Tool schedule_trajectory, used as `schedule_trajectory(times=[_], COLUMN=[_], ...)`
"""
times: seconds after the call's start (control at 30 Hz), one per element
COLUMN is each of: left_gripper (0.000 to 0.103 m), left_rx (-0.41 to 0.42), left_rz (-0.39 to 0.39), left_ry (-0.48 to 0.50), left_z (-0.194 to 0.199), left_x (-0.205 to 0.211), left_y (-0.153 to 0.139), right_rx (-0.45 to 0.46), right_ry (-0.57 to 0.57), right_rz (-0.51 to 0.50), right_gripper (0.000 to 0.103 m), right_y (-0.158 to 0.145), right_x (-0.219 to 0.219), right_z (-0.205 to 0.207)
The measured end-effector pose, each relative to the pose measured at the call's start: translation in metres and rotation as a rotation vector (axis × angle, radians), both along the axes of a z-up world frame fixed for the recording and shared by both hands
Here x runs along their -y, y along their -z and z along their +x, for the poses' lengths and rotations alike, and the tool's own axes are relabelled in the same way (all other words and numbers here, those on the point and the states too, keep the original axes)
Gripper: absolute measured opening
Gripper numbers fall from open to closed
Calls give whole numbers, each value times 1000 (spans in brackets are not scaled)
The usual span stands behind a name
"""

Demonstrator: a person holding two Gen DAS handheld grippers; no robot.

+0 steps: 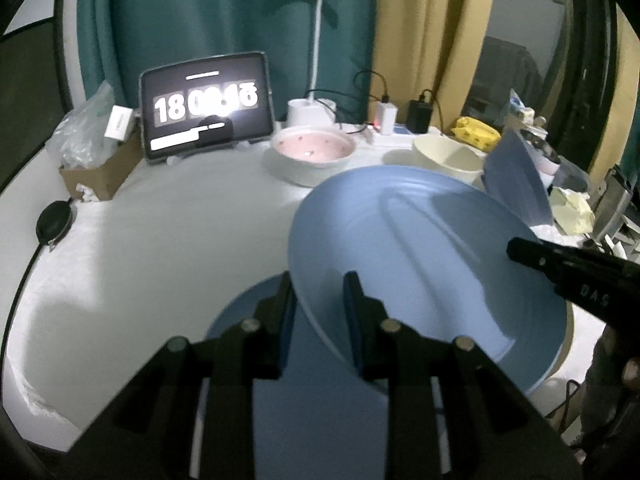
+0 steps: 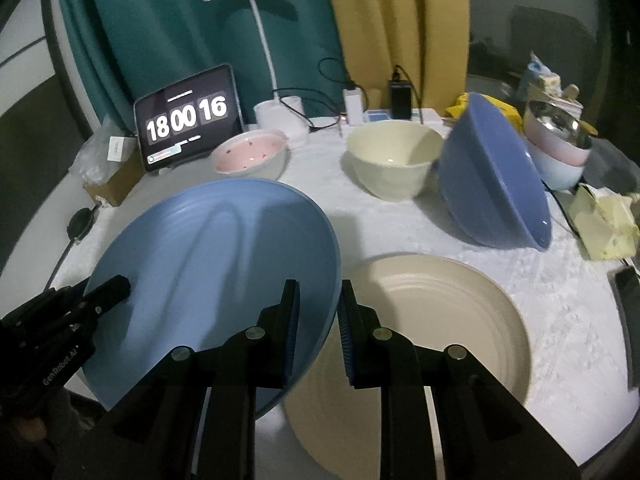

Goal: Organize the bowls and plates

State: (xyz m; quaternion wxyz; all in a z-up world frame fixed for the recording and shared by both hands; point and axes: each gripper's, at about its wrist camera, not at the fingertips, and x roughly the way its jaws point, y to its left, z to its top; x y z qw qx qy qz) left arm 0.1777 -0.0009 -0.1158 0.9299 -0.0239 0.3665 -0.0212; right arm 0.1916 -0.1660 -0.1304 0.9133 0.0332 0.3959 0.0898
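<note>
The left tool [image 1: 320, 312] is clenched on the near rim of a blue plate [image 1: 420, 248], one finger under the rim and one over it. The right tool [image 2: 318, 316] grips the opposite rim of the same plate, which fills the left half of the right wrist view. The plate is held tilted and clear of the bench [image 1: 160, 240], which carries a white cover.

In the left wrist view a second blue plate [image 1: 240, 312] lies flat beneath the left tool at lower centre. In the right wrist view a cream plate [image 2: 440, 320] lies flat on the bench at lower right, just beside the held plate.

Toward the top of the right wrist view, a pink bowl [image 2: 250, 156] stands upright at centre left and a cream bowl [image 2: 394, 160] stands upright at centre. A blue bowl [image 2: 492, 176] sits tipped on its side at upper right, its mouth facing right. Behind it, stacked pastel bowls [image 2: 558, 148] stand with a metal bowl on top.

A tablet [image 2: 188, 120] showing a clock stands at upper left, and a white desk lamp [image 2: 280, 116] stands next to it.
</note>
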Motion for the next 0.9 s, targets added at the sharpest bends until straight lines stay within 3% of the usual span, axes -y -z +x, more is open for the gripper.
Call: schedule_trajectory(times=[0.9], left_gripper=[27], left_rx=[-71], left_rz=[69], left_ry=[137], left_z=[-2], left_x=[94], left_y=[23], right_rx=[-31], right_ry=[128], right_rz=[52], right_gripper=[21], right_y=[27], right_x=[91], right_z=[-36])
